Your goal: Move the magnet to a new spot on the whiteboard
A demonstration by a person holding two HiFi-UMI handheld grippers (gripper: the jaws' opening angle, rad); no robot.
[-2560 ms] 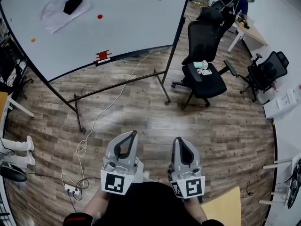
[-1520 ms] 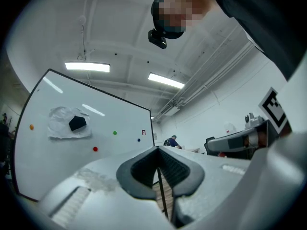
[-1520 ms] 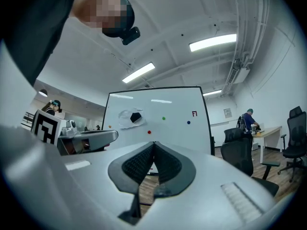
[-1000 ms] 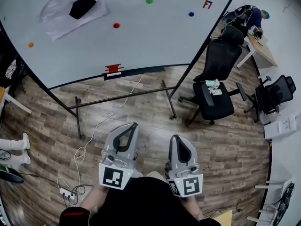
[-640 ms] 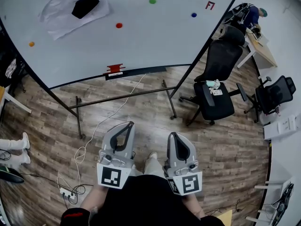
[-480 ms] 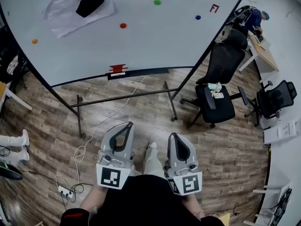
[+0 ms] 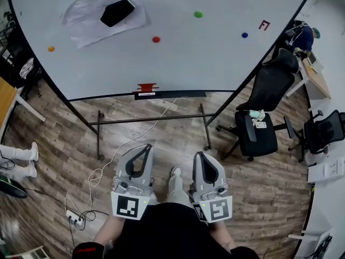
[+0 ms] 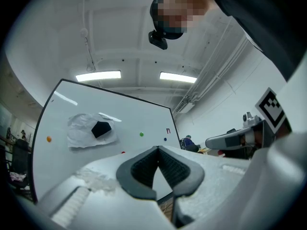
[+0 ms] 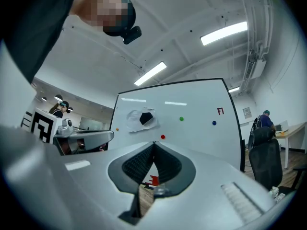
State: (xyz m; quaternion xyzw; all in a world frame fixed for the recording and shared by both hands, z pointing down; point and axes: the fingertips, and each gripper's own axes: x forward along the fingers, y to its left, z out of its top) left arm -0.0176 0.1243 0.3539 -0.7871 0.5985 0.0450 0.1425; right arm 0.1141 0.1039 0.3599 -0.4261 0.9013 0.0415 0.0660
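Observation:
The whiteboard (image 7: 161, 63) stands ahead on a wheeled frame. Small round magnets stick to it: orange (image 7: 50, 49), red (image 7: 156, 39), green (image 7: 198, 14) and blue (image 7: 245, 35). A black object on crumpled white paper (image 7: 117, 12) is fixed at its upper left. My left gripper (image 7: 149, 147) and right gripper (image 7: 200, 155) are held side by side near my body, well short of the board and pointing at it. Both are shut with nothing between the jaws. The right gripper view shows the red magnet (image 9: 162, 137) just above the closed tips (image 9: 154, 143). The left gripper (image 8: 157, 148) also faces the board.
A red item (image 7: 146, 87) rests on the board's tray. A white cable (image 7: 110, 161) runs across the wooden floor to a power strip (image 7: 71, 217). Black office chairs (image 7: 260, 128) stand to the right, with a person at a desk (image 7: 308, 39) beyond. A desk corner (image 7: 6, 99) shows at left.
The whiteboard has shifted down and right in the head view and looks nearer and more centred. Both grippers stayed shut and moved along with my body; a shoe now shows between them.

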